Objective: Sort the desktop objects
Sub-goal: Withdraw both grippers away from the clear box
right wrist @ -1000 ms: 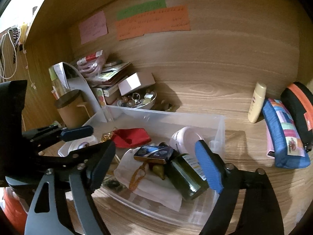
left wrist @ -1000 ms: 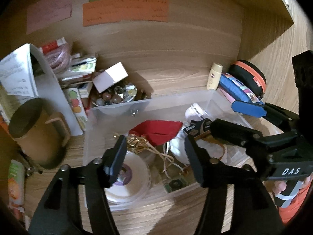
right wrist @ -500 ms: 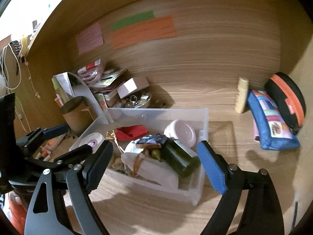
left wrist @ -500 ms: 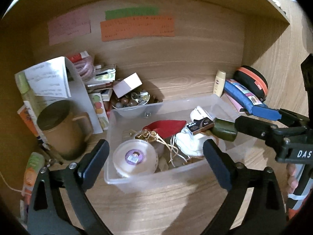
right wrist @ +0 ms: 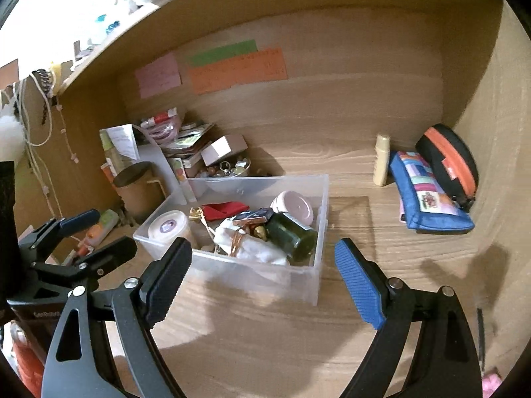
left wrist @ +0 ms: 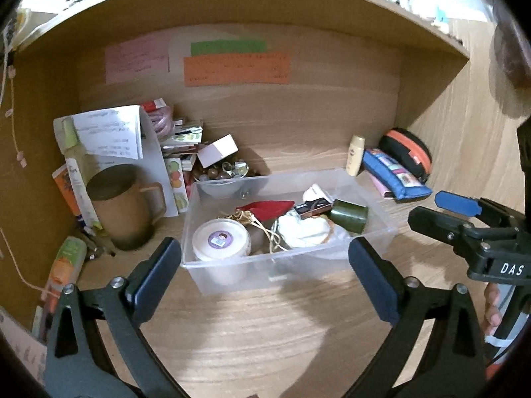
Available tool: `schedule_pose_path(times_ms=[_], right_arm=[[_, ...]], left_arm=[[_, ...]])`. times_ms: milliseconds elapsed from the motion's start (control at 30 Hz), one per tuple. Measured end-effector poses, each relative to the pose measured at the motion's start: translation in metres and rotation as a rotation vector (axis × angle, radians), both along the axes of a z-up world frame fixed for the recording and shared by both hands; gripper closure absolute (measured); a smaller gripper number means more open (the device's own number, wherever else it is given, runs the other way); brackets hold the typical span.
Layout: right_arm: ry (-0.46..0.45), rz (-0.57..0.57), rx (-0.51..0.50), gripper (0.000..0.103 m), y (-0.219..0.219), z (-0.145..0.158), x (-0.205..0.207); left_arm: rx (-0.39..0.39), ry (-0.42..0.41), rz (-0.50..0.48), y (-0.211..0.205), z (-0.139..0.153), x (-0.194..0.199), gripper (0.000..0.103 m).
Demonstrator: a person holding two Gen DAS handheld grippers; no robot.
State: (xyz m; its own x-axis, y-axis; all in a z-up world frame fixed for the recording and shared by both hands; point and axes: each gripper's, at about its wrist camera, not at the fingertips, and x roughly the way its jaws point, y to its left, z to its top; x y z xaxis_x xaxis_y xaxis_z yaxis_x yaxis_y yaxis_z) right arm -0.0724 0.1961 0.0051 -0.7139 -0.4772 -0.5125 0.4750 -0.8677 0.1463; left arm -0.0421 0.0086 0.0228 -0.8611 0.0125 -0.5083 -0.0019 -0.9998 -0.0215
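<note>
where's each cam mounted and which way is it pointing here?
Left wrist: rides the left tool, aimed forward and down into the desk alcove at the clear plastic bin; its own open fingers frame the bottom, the right tool and some fingertips show at right.
Right wrist: rides the right tool, same heading from further right; its open fingers below, the left tool at left.
Shared: the bin, green jar, brown mug, blue pencil case, orange note.
</note>
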Motion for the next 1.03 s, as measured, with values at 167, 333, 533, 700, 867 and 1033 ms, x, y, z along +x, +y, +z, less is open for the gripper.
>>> schedule_pose_path(times_ms=[167, 333, 533, 700, 867, 1033], right_arm=[[0.040, -0.014, 0.005, 0.005, 0.007, 0.006, 0.022], [0.081, -0.029, 0.020, 0.001, 0.009, 0.009, 0.041], [0.101, -0.032, 0.042, 0.001, 0.007, 0.010, 0.051], [0.095, -0.041, 0.043, 0.000, 0.007, 0.009, 0.050], [0.078, -0.058, 0.047, 0.000, 0.006, 0.006, 0.045], [0.060, -0.077, 0.055, 0.000, 0.006, 0.000, 0.036]], left_arm=[[0.006, 0.026, 0.050, -0.001, 0.005, 0.019, 0.001], [0.025, 0.039, 0.055, -0.001, 0.005, 0.033, 0.001], [-0.006, 0.050, 0.054, 0.005, 0.003, 0.039, 0.001], [-0.029, 0.054, 0.036, 0.011, 0.000, 0.038, 0.001], [-0.031, 0.053, 0.014, 0.013, -0.004, 0.031, 0.001], [-0.018, 0.055, 0.000, 0.012, -0.005, 0.024, 0.001]])
